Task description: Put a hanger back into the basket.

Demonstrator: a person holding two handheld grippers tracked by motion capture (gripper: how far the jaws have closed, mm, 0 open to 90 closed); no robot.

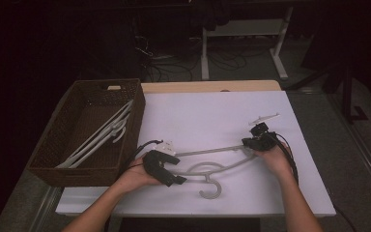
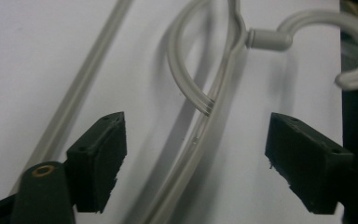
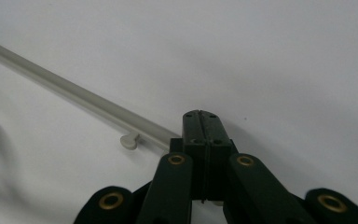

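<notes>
**Two grippers worked a grey hanger on the white table**

A grey plastic hanger (image 1: 207, 166) lay flat on the white table (image 1: 212, 111), its hook (image 2: 340, 42) pointing towards the person's side; the left gripper (image 1: 166, 170) hovered at the hanger's left end with its jaws spread wide — the hanger's curved arm ran between them, untouched by either pad; the right gripper (image 1: 260, 137) sat at the hanger's right end, its jaws pressed fully together beside the straight bar (image 3: 74, 95), though whether they pinched any part of it could not be told; a brown wicker basket (image 1: 53, 150) stood at the table's left edge — more pale hangers (image 1: 101, 135) lay inside it.
</notes>
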